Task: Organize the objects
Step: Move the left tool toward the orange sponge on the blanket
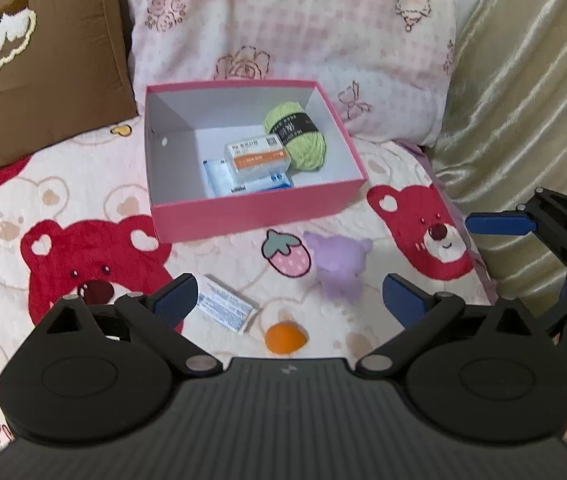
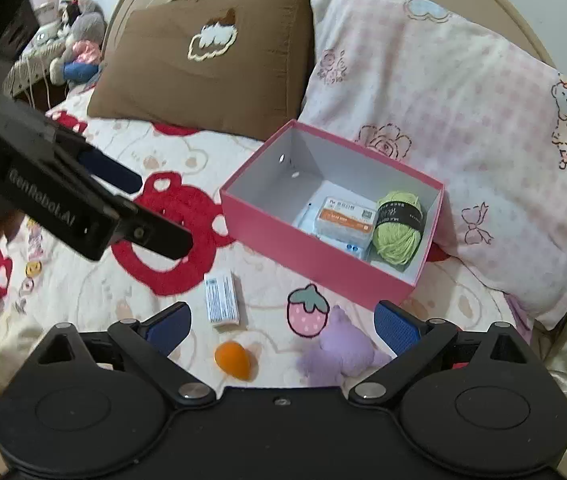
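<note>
Box: open pink cardboard box (image 1: 251, 208) is sitting on the bear-print blanket (image 1: 83, 208).
Contents: green yarn ball (image 1: 297, 136), orange-labelled clear case (image 1: 257, 158), white packets (image 1: 227, 182).
Claws: left gripper (image 1: 289, 300) and right gripper (image 2: 283, 326) are both gaping wide, gripping nothing.

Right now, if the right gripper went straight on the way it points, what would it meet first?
Probably the bedspread between the white carton and the purple plush, short of the pink box. The right gripper is open and empty; depth is uncertain.
</note>
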A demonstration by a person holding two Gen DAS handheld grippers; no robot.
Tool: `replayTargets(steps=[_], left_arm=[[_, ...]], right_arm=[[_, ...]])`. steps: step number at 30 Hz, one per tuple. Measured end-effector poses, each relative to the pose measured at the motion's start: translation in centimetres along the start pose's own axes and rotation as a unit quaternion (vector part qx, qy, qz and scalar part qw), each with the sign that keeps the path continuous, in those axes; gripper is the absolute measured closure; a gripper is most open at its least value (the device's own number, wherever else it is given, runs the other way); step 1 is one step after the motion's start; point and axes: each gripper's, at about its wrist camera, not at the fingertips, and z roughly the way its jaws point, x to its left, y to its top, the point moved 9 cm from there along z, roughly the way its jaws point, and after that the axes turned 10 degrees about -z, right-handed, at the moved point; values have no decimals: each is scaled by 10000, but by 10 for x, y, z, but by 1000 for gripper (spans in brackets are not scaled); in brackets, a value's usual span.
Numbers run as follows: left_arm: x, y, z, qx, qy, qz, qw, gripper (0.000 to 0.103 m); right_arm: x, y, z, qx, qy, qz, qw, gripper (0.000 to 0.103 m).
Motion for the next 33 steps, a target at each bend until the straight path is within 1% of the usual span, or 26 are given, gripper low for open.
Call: replayTargets(steps=[3,7,10,13,17,22,24,28,30,33], left_arm=[[1,-10,6,129,-11,-13,9999,3],[1,-27,19,469,-38,131,9988,3],[3,-39,29,684,-104,119,9975,3],[9,-47,34,775,-142,72,9969,3],[15,-54,37,768,-166,28,9969,3],[22,-67,47,1003,-348,-329,9938,3],[24,-73,52,1023,-328,-366,9935,3],[29,-83,60,1009,-316,-424,9935,3],[31,-86,63,923,-263,-405,9946,3],[36,-90,68,842,-16,-464,9954,3]], right_arm=[[6,-8,4,110,77,10,9999,3],[14,-16,10,182,155,-23,9997,3],[20,-20,16,197,266,-24,9995,3],[27,-22,18,116,347,-131,9992,3],[37,-26,22,55,480,-219,9986,3],[45,-31,30,-24,676,-168,9976,3],[48,-35,35,-77,767,-122,9970,3],[54,-43,42,-345,1017,-62,9942,3],[58,-48,44,-509,1142,-86,9921,3],[63,-57,42,-1008,1439,-47,9844,3]])
